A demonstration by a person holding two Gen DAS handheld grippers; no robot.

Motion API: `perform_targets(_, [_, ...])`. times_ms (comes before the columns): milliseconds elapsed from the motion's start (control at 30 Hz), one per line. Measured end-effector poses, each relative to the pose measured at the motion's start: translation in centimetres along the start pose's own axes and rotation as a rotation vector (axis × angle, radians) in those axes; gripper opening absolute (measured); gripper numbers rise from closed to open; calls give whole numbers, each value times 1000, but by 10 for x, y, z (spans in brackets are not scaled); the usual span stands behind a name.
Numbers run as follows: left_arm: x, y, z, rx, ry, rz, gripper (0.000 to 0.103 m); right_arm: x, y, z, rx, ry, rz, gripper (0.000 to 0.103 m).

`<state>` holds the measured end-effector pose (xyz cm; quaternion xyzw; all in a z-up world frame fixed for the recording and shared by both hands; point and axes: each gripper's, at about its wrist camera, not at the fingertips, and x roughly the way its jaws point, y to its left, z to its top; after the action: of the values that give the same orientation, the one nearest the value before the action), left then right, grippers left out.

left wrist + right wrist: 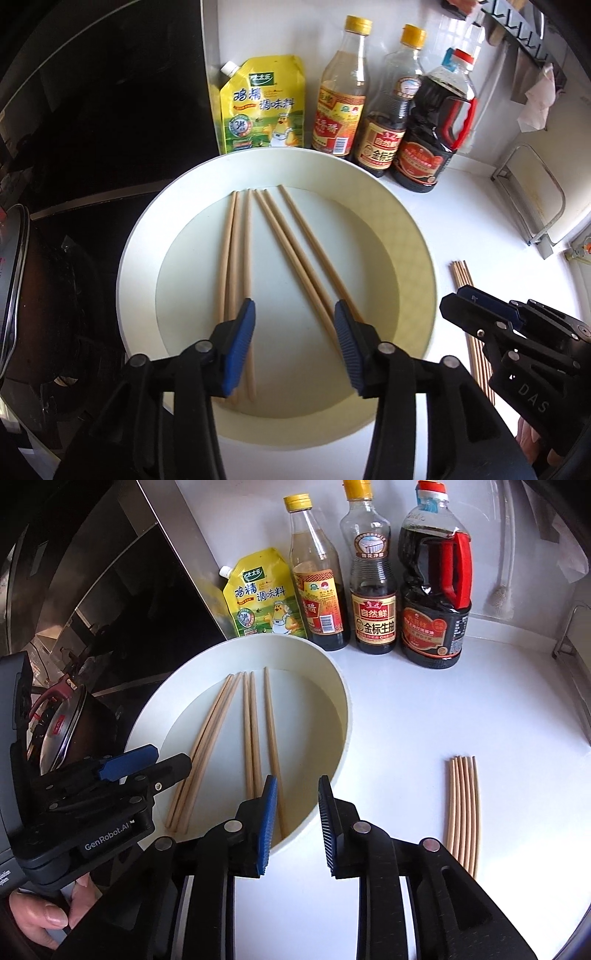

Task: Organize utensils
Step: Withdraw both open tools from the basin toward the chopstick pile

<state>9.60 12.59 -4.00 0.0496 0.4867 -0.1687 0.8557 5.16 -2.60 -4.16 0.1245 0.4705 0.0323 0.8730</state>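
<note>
A round cream basin (140, 236) (341, 701) holds several wooden chopsticks (236, 254) (251, 723) lying loose on its floor. A neat row of several chopsticks (463, 808) (461, 273) lies on the white counter to the basin's right. My left gripper (294, 332) is open and empty, hovering over the basin's near part, straddling the chopsticks. It also shows in the right wrist view (147, 762). My right gripper (295, 794) is open and empty above the basin's right rim. It also shows in the left wrist view (476, 299), over the counter row.
A yellow seasoning pouch (262, 107) (262, 594) and three sauce bottles (340, 88) (373, 576) (436, 583) stand behind the basin. A black stove (92, 129) with a pot (62, 731) lies left. A metal rack (532, 199) stands at the right.
</note>
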Motion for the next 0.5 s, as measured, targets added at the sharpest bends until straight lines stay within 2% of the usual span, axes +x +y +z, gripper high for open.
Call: perform_targets(500, [-18, -45, -18, 33, -3, -19, 60, -28, -41, -31, 43, 1, -17, 29])
